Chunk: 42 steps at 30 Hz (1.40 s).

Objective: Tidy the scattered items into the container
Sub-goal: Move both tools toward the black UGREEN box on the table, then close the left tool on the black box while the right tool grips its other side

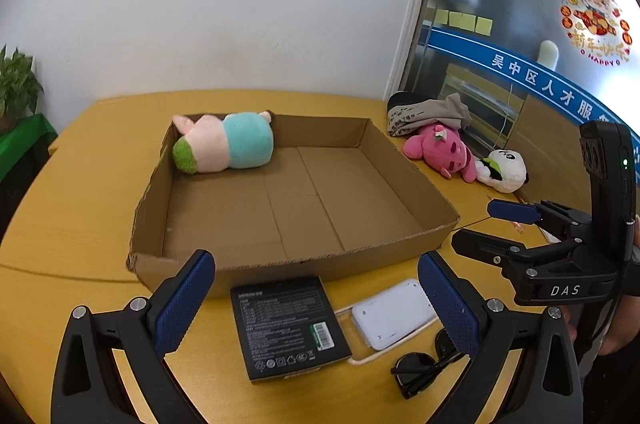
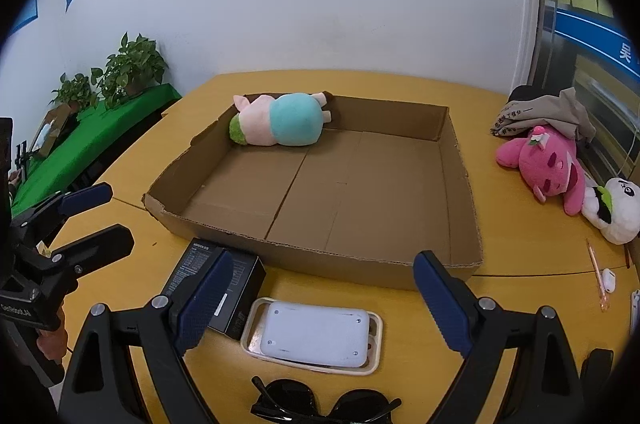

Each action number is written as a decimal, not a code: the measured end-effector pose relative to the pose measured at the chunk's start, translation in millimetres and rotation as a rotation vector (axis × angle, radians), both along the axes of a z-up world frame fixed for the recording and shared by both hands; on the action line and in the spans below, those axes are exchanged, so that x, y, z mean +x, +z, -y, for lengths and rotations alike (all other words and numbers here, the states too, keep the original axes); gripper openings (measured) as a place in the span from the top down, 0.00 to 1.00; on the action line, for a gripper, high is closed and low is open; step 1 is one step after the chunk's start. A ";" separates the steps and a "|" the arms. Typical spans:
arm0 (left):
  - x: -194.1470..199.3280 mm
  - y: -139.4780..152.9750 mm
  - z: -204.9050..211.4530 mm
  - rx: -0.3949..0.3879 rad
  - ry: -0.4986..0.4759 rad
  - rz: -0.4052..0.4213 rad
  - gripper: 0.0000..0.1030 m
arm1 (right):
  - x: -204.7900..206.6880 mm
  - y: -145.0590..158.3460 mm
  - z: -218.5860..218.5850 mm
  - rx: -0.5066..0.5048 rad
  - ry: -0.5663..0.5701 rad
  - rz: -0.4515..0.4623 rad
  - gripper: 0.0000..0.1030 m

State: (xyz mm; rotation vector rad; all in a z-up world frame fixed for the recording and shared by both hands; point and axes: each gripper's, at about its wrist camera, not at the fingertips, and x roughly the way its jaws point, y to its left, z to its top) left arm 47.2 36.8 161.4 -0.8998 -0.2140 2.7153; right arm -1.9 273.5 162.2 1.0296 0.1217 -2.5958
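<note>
A shallow cardboard box (image 1: 360, 264) (image 2: 460, 168) lies on the yellow table, with a pink-and-teal plush (image 1: 224, 144) (image 2: 280, 120) in its far left corner. In front of it lie a black product box (image 1: 286, 328) (image 2: 240, 288), a white device (image 1: 394, 316) (image 2: 316, 334) on a cream tray and black sunglasses (image 1: 424, 364) (image 2: 320, 404). My left gripper (image 1: 316, 300) (image 2: 104, 216) is open above the black box. My right gripper (image 2: 324, 304) (image 1: 476, 228) is open above the white device. A pink plush (image 1: 440, 152) (image 2: 548, 168) and a panda plush (image 1: 504, 170) (image 2: 614, 210) lie right of the box.
A grey cloth bundle (image 1: 432, 114) (image 2: 548, 112) lies behind the pink plush. A pen (image 2: 596, 272) and a small white case (image 2: 608, 280) lie at the table's right edge. Potted plants (image 2: 120, 72) stand on a green-covered table at the left. A white wall stands behind.
</note>
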 end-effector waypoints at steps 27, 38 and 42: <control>-70.9 -145.7 38.6 0.268 -0.174 0.393 0.10 | -4.9 -140.9 114.2 0.058 0.423 0.211 0.10; -57.3 -145.1 37.0 0.228 -0.167 0.395 0.16 | 2.9 -141.9 126.7 0.157 0.364 0.158 0.09; -50.2 -143.9 37.2 0.225 -0.143 0.398 0.18 | 7.0 -140.0 125.2 0.138 0.350 0.151 0.12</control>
